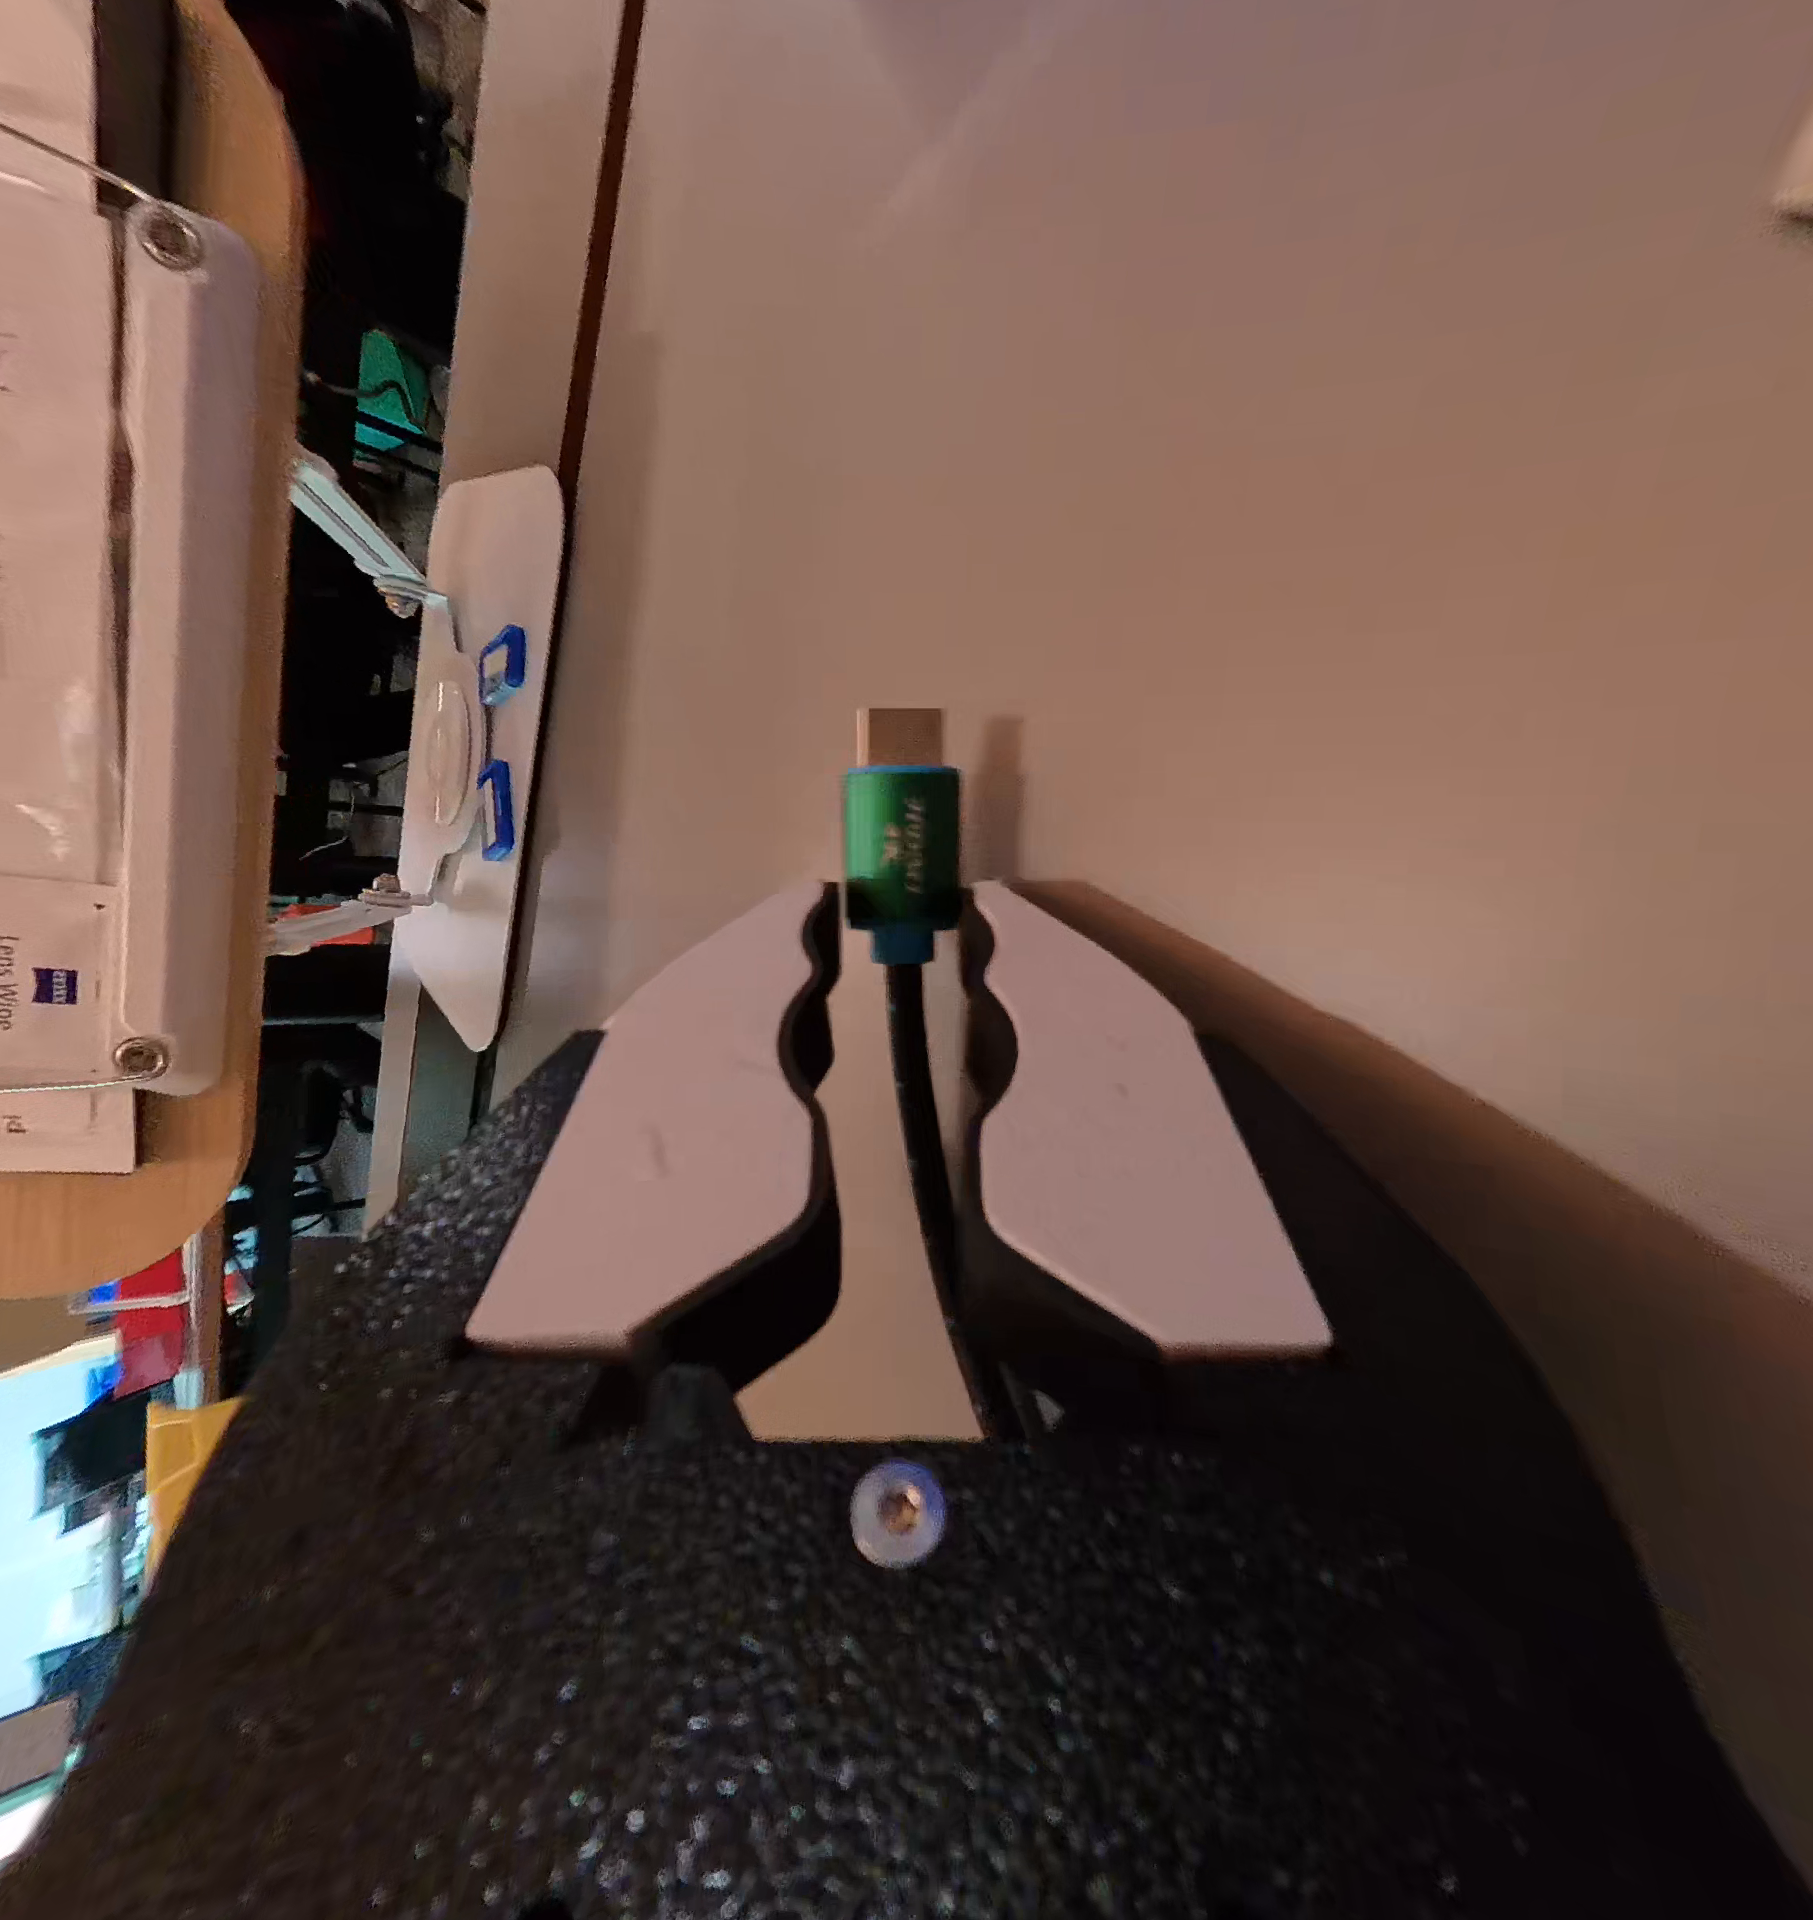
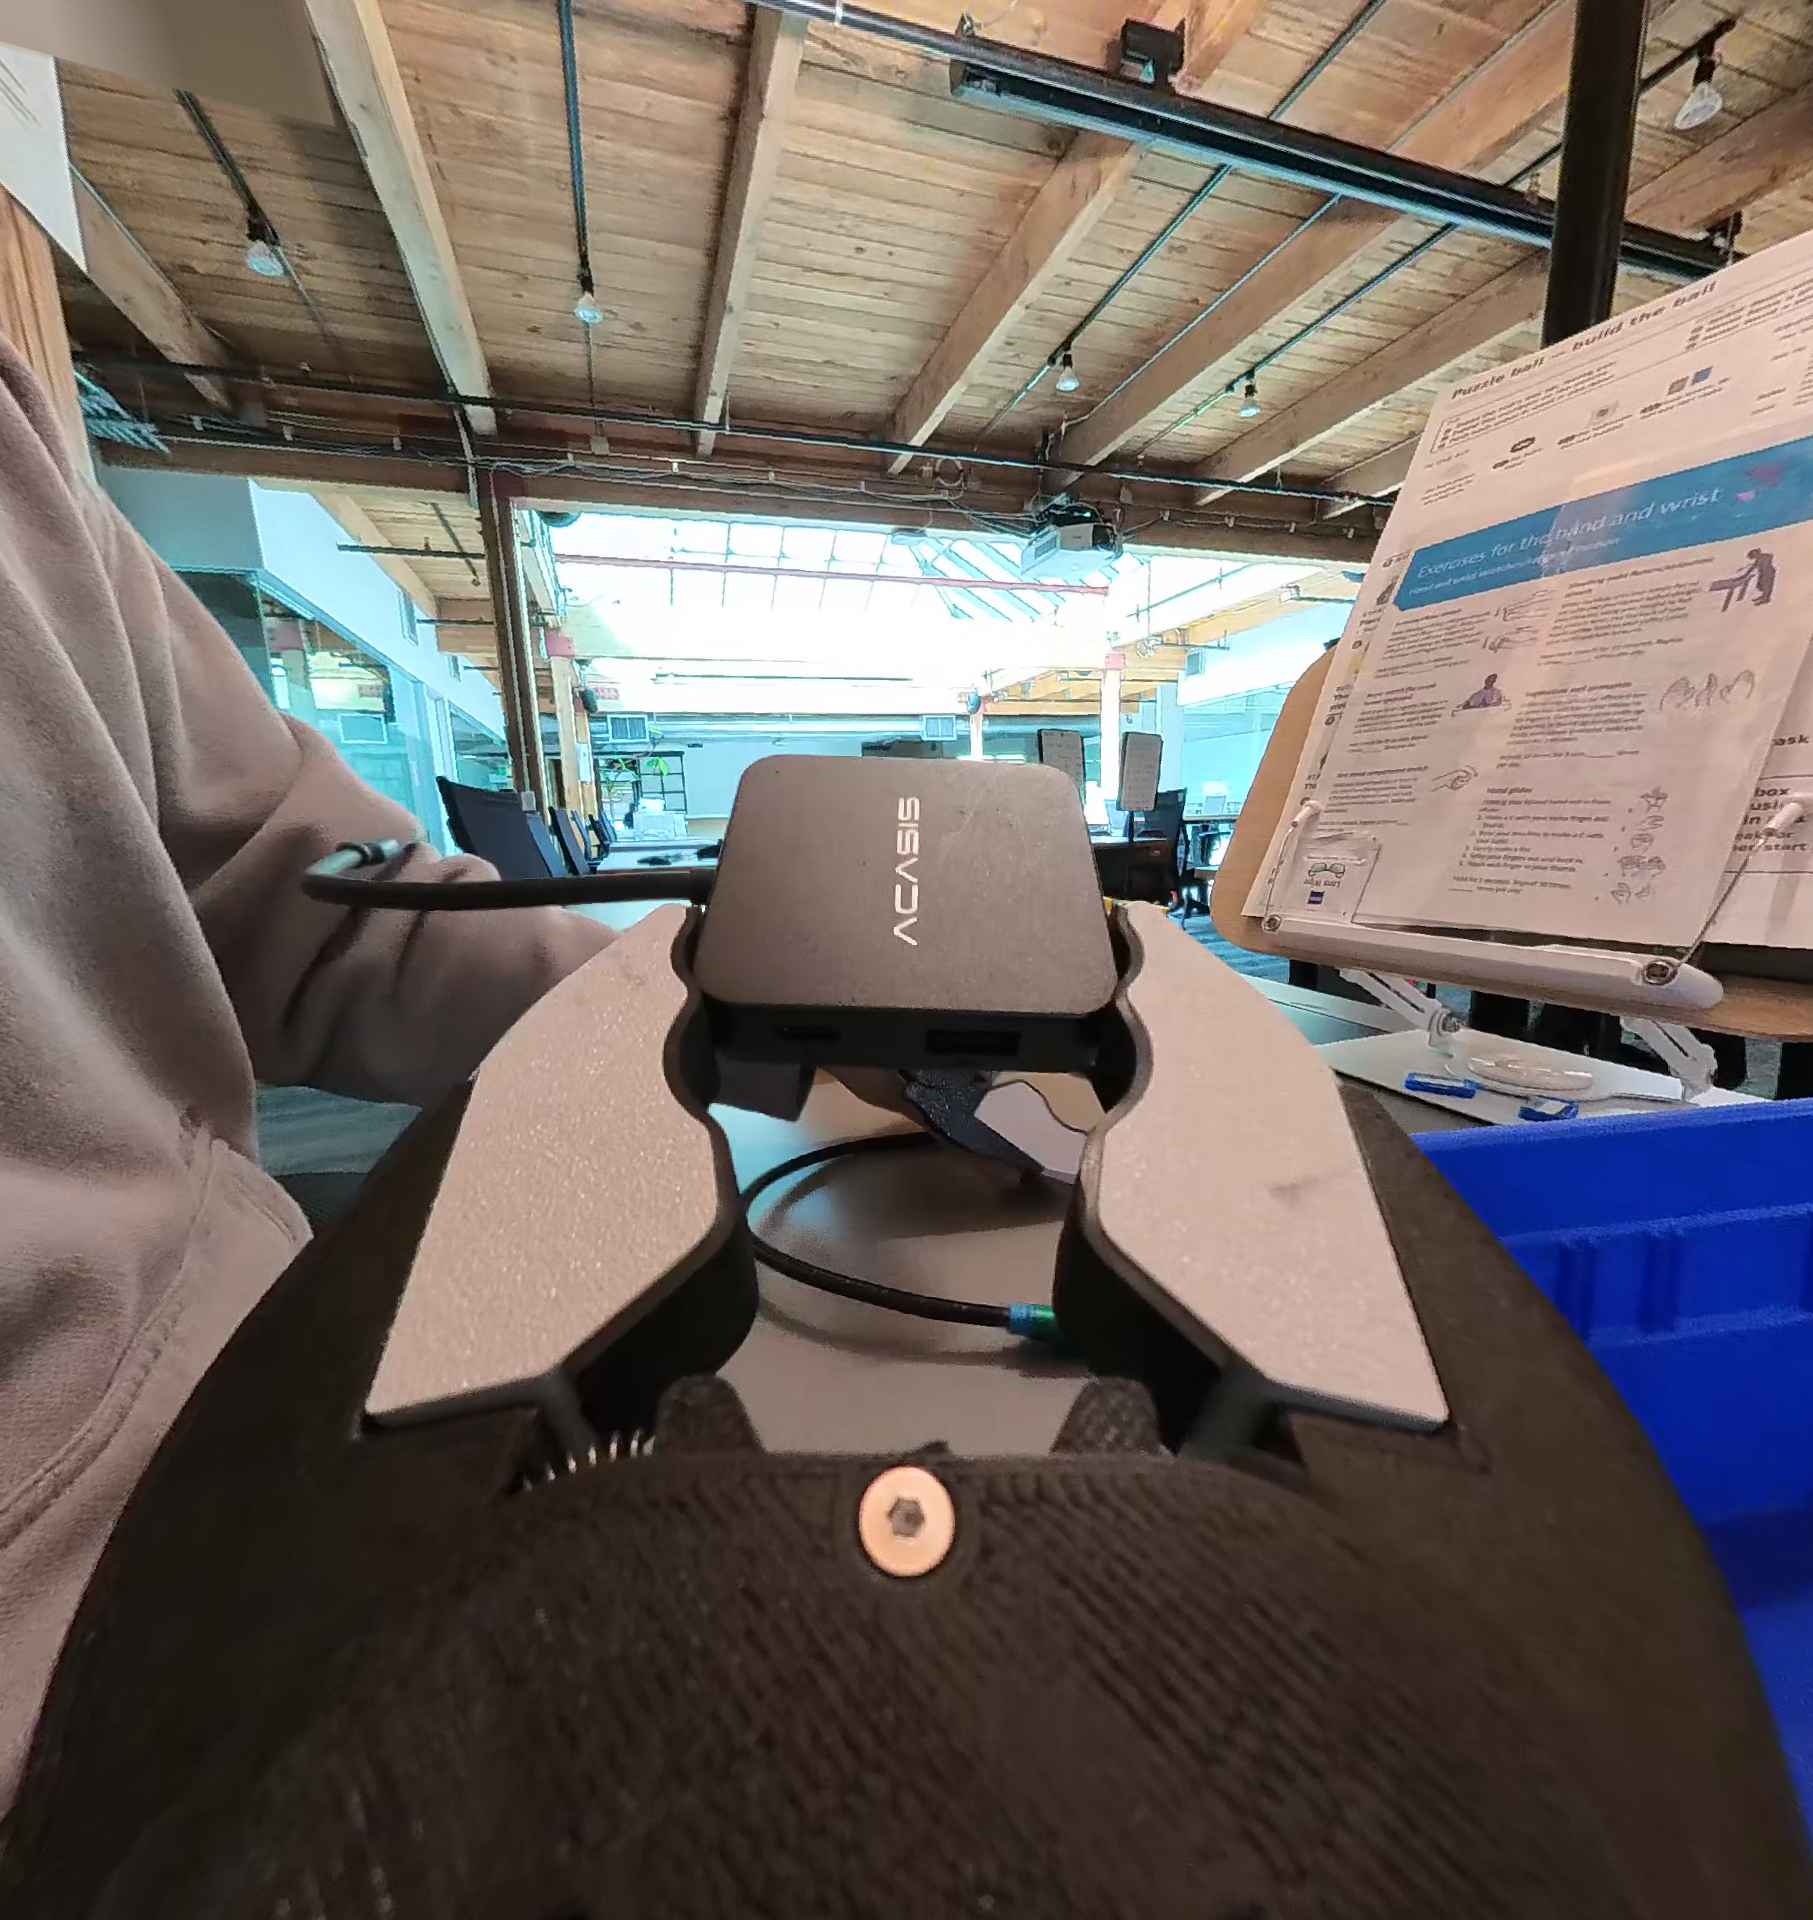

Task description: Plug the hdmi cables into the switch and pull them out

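Note:
In the left wrist view my left gripper [image 1: 902,902] is shut on a green HDMI plug [image 1: 900,844]. Its metal tip [image 1: 900,738] points forward past the fingertips, and its black cable [image 1: 917,1091] runs back between the fingers. The white tabletop [image 1: 1245,468] lies behind it, rolled sideways in this view. In the right wrist view my right gripper [image 2: 907,925] is shut on a dark grey switch box [image 2: 907,883], held up off the table with its ports [image 2: 969,1042] facing me. A black lead [image 2: 486,888] leaves the box's left side. A second green-ended cable [image 2: 1027,1328] lies coiled on the table below.
A blue bin [image 2: 1660,1299] stands at the right. A wooden stand with printed sheets [image 2: 1567,727] is at the back right and also shows in the left wrist view [image 1: 40,623]. A person's grey sleeve [image 2: 102,831] fills the left. Small blue pieces [image 1: 502,727] lie on a white sheet.

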Motion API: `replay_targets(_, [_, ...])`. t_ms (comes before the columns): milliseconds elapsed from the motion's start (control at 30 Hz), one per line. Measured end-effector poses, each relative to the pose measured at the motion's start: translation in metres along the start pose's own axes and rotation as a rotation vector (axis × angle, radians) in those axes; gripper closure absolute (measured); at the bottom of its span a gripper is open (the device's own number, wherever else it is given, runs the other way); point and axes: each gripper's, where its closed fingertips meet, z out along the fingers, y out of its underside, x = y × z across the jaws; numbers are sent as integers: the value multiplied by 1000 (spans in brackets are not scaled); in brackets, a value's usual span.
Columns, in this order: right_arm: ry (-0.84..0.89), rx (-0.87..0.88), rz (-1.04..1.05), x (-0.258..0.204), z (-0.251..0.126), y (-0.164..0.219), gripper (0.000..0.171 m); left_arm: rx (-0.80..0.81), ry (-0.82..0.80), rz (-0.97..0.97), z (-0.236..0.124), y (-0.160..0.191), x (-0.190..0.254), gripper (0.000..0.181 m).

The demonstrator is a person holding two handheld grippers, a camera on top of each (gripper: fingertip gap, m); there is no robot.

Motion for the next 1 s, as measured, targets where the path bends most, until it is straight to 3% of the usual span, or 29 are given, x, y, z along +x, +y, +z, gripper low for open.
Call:
replay_targets(33, [0, 0, 1, 0, 0, 0, 99, -9, -26, 6, 2, 3, -2, 161])
replay_targets(167, [2, -10, -5, 0, -1, 1, 99, -33, -46, 0, 4, 6, -5, 161])
replay_targets(400, [11, -28, -15, 1, 1, 4, 99, -21, 68, -295, 8, 14, -11, 161])
replay_targets(533, [19, -37, -19, 2, 1, 6, 99, -43, 231, -549, 9, 22, -8, 162])
replay_targets(700, [19, -53, -26, 2, 1, 9, 99, 45, 471, -764, -15, 11, 3, 161])
replay_targets(867, [14, -66, -23, 1, 3, 11, 99, 162, 709, -779, -59, -15, 17, 161])
replay_targets(1000, [14, -107, -34, 1, 5, 18, 99, 146, 782, -609, -84, -25, 28, 161])
